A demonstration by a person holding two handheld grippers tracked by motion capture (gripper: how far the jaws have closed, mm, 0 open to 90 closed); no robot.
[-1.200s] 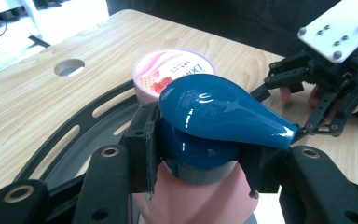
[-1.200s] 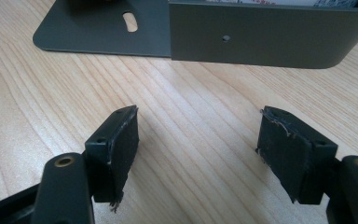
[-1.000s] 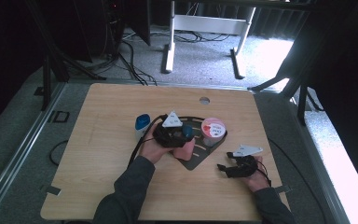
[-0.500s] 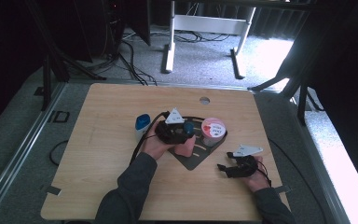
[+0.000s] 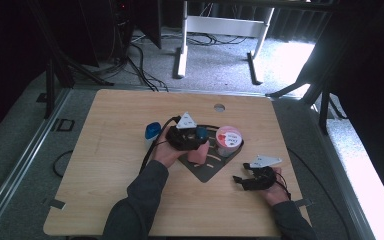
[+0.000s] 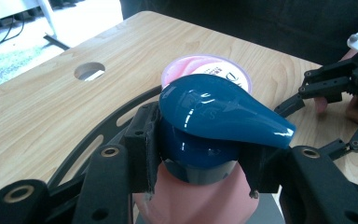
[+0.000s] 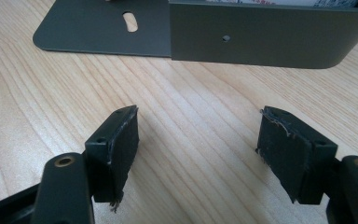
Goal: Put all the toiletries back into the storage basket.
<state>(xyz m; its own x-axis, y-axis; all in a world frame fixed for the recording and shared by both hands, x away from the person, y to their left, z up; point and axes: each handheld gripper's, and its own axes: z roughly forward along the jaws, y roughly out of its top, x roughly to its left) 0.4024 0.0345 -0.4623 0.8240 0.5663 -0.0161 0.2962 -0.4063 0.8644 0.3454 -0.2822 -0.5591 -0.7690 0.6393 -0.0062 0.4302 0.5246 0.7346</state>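
Observation:
A pink bottle (image 6: 191, 198) with a dark blue pump cap (image 6: 216, 109) stands over the dark metal plate (image 5: 211, 169) at the table's middle. My left gripper (image 6: 198, 154) is shut on the bottle's blue collar, just under the pump head; in the high view the left gripper (image 5: 194, 140) comes in from the left of the bottle (image 5: 199, 153). Just behind it stands a pink tub (image 6: 200, 70) with a printed lid. My right gripper (image 7: 198, 140) rests open on the wood, nothing between its pads, facing the plate's upright edge (image 7: 261, 32). In the high view the right gripper (image 5: 243, 180) lies at the front right.
A small white container with a blue cap (image 5: 152, 132) stands left of the left hand. A round cable hole (image 5: 219, 107) sits near the table's far edge. Cables trail from both grippers. Bare wood stretches along the left and the front of the table (image 5: 95, 190).
The left gripper has shifted very slightly toward the far side, still holding the bottle. The right gripper has stayed where it was.

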